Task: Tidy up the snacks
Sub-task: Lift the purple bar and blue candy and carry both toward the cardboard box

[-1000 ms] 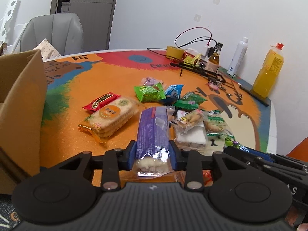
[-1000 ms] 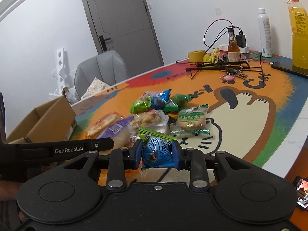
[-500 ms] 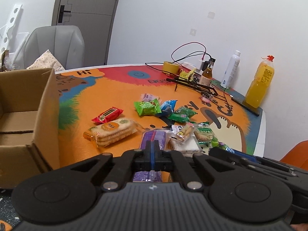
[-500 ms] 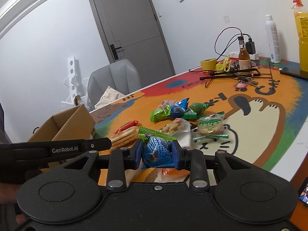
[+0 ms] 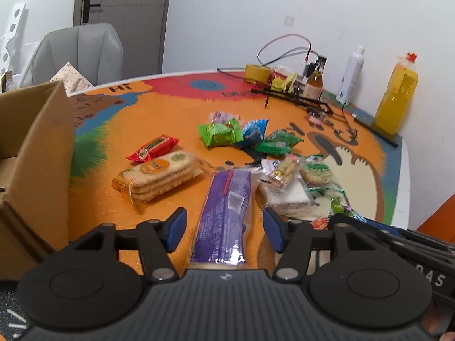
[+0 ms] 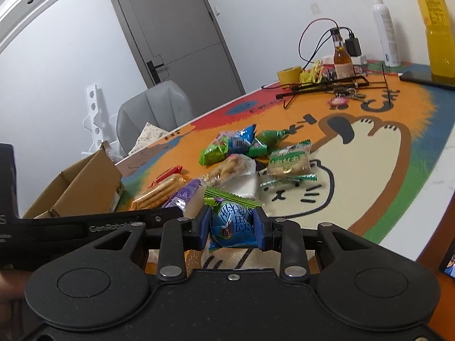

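Note:
My left gripper (image 5: 224, 221) hovers low over the orange table mat, jaws opening. A long purple snack packet (image 5: 227, 193) lies on the mat between the blue pads (image 5: 176, 224), with a gap on both sides. My right gripper (image 6: 232, 216) is shut on a round blue snack packet (image 6: 230, 231) with a green crimped end, held above the mat. A cardboard box (image 5: 31, 156) stands open at the left. A cracker pack (image 5: 159, 176) and a red packet (image 5: 153, 147) lie between the box and the purple packet.
Green and blue packets (image 5: 236, 133) and clear-wrapped biscuits (image 5: 287, 176) are scattered mid-table. Far right stand an orange juice bottle (image 5: 396, 99), a white bottle (image 5: 351, 74), a small brown bottle (image 5: 314, 83), tape and cables. A grey chair (image 5: 79, 51) is behind the box.
A second ago the left jaws gripped the purple packet, then closed fully without it; now they stand apart around it. The right gripper keeps its blue packet.

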Motion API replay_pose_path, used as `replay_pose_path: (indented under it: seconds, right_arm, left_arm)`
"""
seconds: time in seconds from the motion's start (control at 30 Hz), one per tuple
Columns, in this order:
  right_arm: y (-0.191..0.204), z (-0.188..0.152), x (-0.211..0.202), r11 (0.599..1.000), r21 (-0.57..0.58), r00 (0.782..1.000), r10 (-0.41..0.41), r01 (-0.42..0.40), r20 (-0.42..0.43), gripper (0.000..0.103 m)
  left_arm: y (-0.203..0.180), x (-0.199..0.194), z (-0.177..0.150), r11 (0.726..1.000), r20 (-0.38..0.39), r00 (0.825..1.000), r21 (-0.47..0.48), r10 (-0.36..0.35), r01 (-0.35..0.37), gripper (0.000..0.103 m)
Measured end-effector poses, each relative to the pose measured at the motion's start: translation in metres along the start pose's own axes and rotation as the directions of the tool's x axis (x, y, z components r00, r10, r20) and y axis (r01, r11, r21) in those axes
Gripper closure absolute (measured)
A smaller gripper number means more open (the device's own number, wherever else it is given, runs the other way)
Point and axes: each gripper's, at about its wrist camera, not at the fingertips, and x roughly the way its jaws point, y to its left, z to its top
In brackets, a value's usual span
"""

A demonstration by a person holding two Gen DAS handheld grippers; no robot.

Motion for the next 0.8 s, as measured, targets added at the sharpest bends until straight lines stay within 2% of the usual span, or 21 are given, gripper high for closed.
replay_pose_path:
  seconds: [0.2,0.33,0.37,0.43,0.57,0.8]
  right_arm:
    - [0.0,-0.002,0.006,1.0,-0.004,1.0,0.004,-0.004,-0.003,0.073]
    - [0.003,-0.001,0.008,1.0,-0.013,1.0,0.001,-0.001,-0.004,0.073]
    - [0.004,-0.001,0.008,1.0,-0.012,1.0,0.005,-0.005,-0.005,0.073]
    - [0.006,0.0,0.008,1.0,-0.014,1.0,0.01,-0.01,-0.003,0.073]
    - [0.011,0.003,0.008,1.0,-0.02,1.0,0.021,-0.02,0.005,0.073]
    - [0.025,0.015,0.005,0.998,-0.028,0.997,0.06,-0.059,0.04,0.073]
  left_arm:
    - [0.003,0.019,-0.005,1.0,-0.045,0.999,0.001,0.014,-0.014,0.045]
    - [-0.001,0.022,-0.008,0.999,-0.031,0.999,0.046,0.026,-0.024,0.046]
    - [-0.002,0.022,-0.008,0.998,-0.03,0.999,0.058,0.028,-0.026,0.05]
    - [-0.002,0.021,-0.008,0.998,-0.03,0.999,0.059,0.026,-0.024,0.069]
    - [0.001,0.016,-0.004,0.999,-0.033,0.999,0.038,-0.001,0.002,0.073]
    - [0.001,-0.011,0.007,0.999,0.033,0.999,0.031,-0.014,0.013,0.073]
